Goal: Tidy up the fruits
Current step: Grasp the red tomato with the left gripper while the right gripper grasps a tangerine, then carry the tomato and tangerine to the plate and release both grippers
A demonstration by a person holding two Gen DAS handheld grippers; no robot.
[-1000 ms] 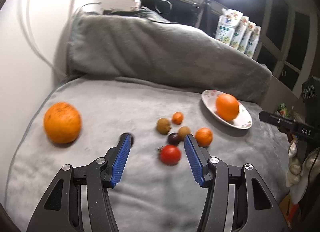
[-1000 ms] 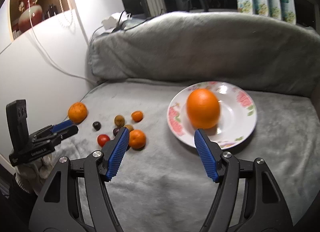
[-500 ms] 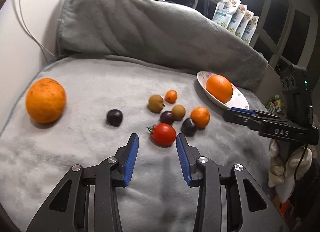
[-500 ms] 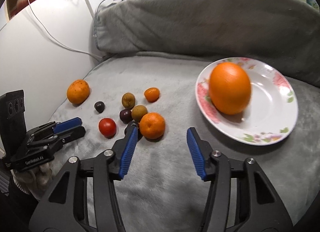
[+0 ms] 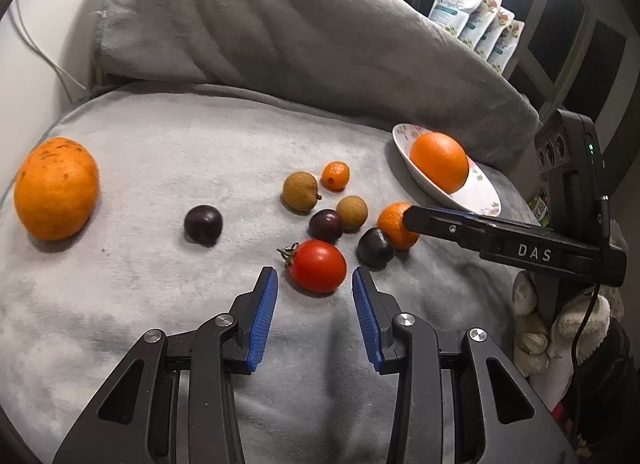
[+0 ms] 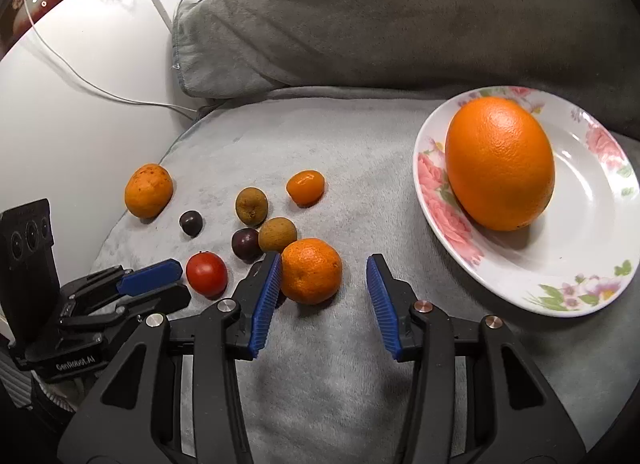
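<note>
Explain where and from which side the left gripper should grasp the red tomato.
Grip the tomato across its round middle, coming from the near side where the open left gripper already lines up. The stem points left, and a dark plum sits close on the right.

Dark plum (image 6: 280, 296) crowds mandarin (image 6: 311, 271); blanket (image 6: 400, 192) toward plate (image 6: 580, 288) lies bare.
</note>
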